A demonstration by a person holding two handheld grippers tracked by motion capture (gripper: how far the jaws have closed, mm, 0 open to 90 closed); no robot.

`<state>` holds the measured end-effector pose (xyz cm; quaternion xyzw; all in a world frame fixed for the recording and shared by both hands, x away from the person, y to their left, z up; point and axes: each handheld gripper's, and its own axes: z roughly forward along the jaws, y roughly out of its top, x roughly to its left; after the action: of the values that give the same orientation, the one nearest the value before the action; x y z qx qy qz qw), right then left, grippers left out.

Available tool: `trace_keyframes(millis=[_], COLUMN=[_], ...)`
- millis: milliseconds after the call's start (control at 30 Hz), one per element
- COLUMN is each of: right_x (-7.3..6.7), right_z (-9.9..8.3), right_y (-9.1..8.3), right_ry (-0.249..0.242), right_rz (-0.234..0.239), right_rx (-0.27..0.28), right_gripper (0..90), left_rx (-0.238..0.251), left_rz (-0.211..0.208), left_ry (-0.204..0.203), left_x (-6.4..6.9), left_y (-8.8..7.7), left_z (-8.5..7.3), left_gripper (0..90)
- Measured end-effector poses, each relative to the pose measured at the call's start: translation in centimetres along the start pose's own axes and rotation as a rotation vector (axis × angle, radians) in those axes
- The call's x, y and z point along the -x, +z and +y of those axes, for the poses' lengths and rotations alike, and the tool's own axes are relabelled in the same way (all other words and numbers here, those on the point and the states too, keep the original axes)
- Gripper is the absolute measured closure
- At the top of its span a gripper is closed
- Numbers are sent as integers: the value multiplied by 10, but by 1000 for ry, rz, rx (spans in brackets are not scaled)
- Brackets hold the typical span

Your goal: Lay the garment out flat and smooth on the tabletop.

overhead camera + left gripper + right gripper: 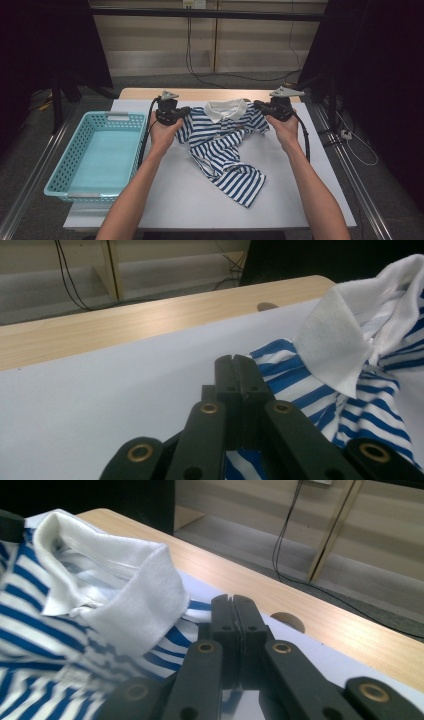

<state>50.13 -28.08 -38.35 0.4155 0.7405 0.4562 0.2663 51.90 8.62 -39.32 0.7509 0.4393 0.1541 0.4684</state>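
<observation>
On the white tabletop (200, 195) the soft, light striped polo shirt (222, 150) hangs limp from its shoulders, pinched by the closed left gripper (181, 113) and right gripper (260, 106).

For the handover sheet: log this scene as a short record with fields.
Garment: blue-and-white striped polo shirt, crumpled, white collar at the far side
Left tongs: shut on the shirt at its shoulder
Right tongs: shut on the shirt at the other shoulder
Basket: turquoise, nothing in it, left of the shirt
Surface: white table
</observation>
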Motion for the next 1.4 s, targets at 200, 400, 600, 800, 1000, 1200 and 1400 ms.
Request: trace_keyframes(millis=[200,400,600,800,1000,1200,1400], right_x=[22,25,2,-36,-49,-53,-55], right_z=[-1,-11,-30,-43,-48,-56,-66], right_y=[16,7,-5,-12,-6,14,22], right_ry=[60,66,27,-82,-112,-134,-141], right_rz=[-62,-90,-9,108,150,128,153], right_rx=[7,-15,-68,-120,-150,-179,-253], right_gripper=[731,602,577,595,579,421,529], left_rx=[-31,-15,-7,-84,-82,-125,-157], left_rz=[47,55,-38,-72,-128,-147,-116], left_ry=[-19,-37,31,181,208,195,198], left_x=[-16,-16,11,43,68,67,64], left_y=[11,3,-11,-19,-29,-38,-41], left_z=[-2,-5,-16,-37,-56,-76,-81], left_gripper=[756,479,455,464,428,384,338])
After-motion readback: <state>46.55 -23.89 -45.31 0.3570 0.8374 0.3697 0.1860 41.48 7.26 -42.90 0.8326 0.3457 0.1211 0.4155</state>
